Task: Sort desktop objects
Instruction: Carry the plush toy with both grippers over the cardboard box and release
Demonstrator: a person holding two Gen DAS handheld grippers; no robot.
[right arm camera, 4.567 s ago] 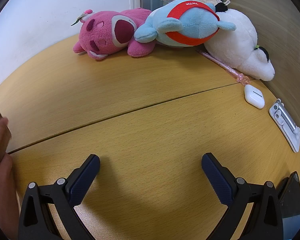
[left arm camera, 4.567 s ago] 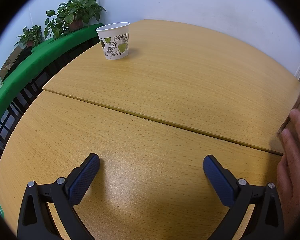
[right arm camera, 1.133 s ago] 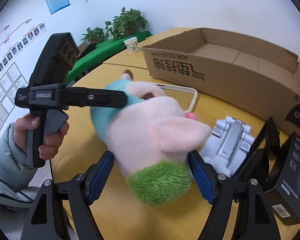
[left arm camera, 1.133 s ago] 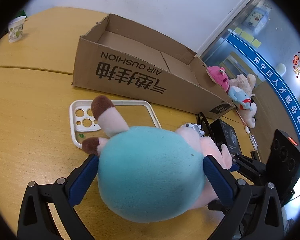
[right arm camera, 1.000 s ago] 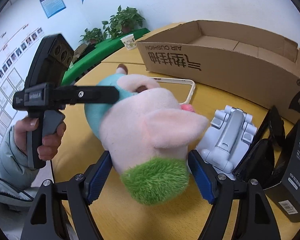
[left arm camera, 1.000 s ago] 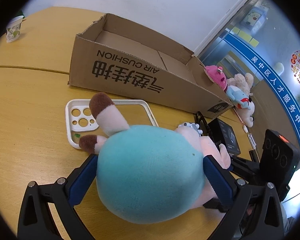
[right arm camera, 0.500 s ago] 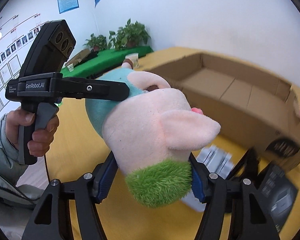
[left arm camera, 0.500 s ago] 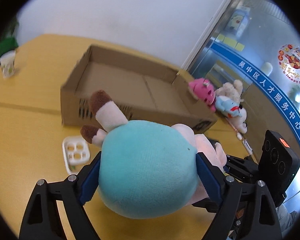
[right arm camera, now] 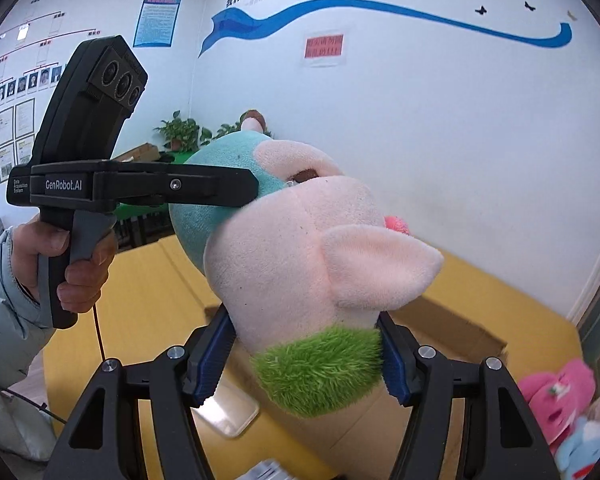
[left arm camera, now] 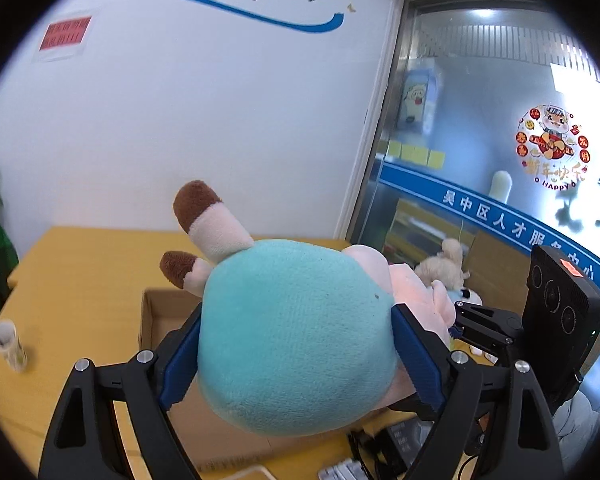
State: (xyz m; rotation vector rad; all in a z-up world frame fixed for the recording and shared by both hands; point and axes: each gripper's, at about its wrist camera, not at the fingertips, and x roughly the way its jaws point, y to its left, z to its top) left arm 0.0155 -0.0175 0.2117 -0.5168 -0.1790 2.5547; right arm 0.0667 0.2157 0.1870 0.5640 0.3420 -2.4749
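Observation:
A plush pig with a teal body [left arm camera: 296, 344], brown-tipped legs, a pink head [right arm camera: 300, 248] and a green tuft hangs in the air. My left gripper [left arm camera: 298, 356] is shut on its teal body, both blue pads pressed into the sides. My right gripper [right arm camera: 304, 360] is shut on the head just above the tuft. In the right wrist view the left gripper's finger [right arm camera: 220, 190] lies against the teal body, with a hand [right arm camera: 72, 264] on its handle. The open cardboard box [left arm camera: 156, 312] sits below and behind the toy on the yellow table [left arm camera: 80, 280].
A paper cup [left arm camera: 10, 344] stands at the far left of the table. A white phone case [right arm camera: 228, 412] and dark small items [left arm camera: 396, 440] lie in front of the box. Pink [right arm camera: 556, 392], blue [right arm camera: 584, 444] and beige plush toys [left arm camera: 444, 266] sit at the right, by a glass partition.
Both grippers have risen with the plush pig, lifting it off the table to above the box. Their jaws closed tighter on it. The views now tilt up toward the wall.

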